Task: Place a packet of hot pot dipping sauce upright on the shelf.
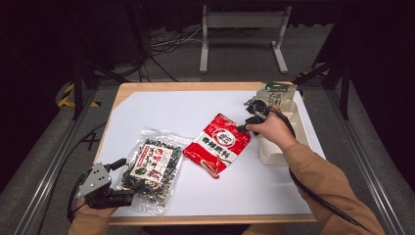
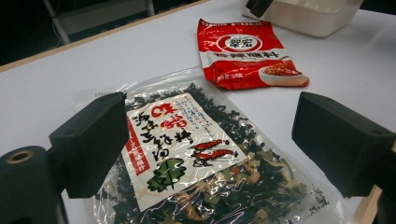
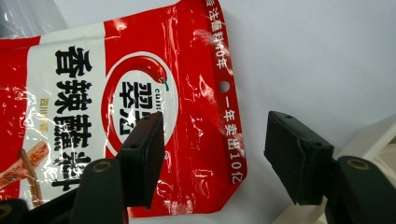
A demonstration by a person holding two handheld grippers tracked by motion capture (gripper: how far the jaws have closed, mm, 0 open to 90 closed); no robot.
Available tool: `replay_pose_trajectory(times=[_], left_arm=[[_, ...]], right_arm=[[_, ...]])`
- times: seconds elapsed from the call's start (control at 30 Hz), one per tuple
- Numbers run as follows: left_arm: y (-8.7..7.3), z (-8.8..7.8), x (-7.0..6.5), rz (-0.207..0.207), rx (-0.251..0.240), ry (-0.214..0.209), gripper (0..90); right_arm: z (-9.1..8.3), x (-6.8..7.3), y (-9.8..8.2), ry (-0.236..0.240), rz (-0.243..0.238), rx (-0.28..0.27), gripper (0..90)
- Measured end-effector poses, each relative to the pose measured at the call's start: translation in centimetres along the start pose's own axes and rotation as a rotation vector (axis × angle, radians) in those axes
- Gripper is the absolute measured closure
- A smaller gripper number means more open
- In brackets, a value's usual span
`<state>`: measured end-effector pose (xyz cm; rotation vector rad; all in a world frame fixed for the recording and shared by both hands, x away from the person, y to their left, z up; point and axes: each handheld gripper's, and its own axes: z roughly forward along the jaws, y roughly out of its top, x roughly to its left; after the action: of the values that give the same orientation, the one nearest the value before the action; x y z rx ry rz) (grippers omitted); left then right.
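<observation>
1. Reaching for the red seasoning packet [image 1: 218, 143] is the work I judge to be in hand. It lies flat on the white table cover [image 1: 171, 110] just right of centre, its long axis running from about 1 o'clock at the sealed top edge to 7 o'clock at the bottom.

2. My right gripper [image 1: 243, 128] sits at the packet's 2 o'clock corner, jaws wide and holding nothing. In the right gripper view one jaw hangs over the printed face of the red seasoning packet [image 3: 140, 93] and the other stands off its edge over bare cover, so the sealed strip with the hang hole lies between them. I cannot tell whether either jaw touches the film.

3. That straddle is what the coming move turns on: the edge runs along the gap, so closing should pinch the strip across its thin side. The right hand is far nearer than the left.

4. A cream plastic bin [image 1: 271, 152] stands just beyond the packet at 3 o'clock, a green pouch [image 1: 276, 95] upright in its far end.

5. At 8 o'clock lies a clear bag of dried seaweed mix [image 1: 150, 169], apart from the packet. My left gripper [image 1: 128, 181] rests at its near left corner, jaws wide and empty, with the bag [image 2: 187, 154] lying between and beyond them.
</observation>
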<state>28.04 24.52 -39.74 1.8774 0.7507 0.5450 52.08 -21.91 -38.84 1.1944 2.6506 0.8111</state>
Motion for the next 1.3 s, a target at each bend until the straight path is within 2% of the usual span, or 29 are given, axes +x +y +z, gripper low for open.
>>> replay_pose_trajectory(times=[0.37, 0.8, 1.03, 1.2, 1.3], left_arm=[[0.0, 0.0, 0.0, -0.001, 0.001, -0.002, 11.4], [0.0, 0.0, -0.1, -0.002, 0.001, -0.003, 11.4], [0.0, 0.0, 0.0, -0.001, 0.001, -0.002, 11.5], [0.0, 0.0, 0.0, -0.002, 0.0, -0.003, 11.4], [0.0, 0.0, -0.1, -0.002, 0.0, -0.003, 11.5]], right_arm=[[1.1, -0.1, -0.2, -0.002, 0.005, 0.049, 35.2], [1.9, 0.3, 0.0, 0.005, -0.006, 0.078, 33.2], [2.3, 0.3, 0.0, 0.009, 0.003, 0.092, 32.2], [2.5, 0.2, 0.0, 0.052, 0.027, 0.082, 31.7], [2.3, 0.2, -0.1, 0.062, 0.037, 0.077, 31.8]])
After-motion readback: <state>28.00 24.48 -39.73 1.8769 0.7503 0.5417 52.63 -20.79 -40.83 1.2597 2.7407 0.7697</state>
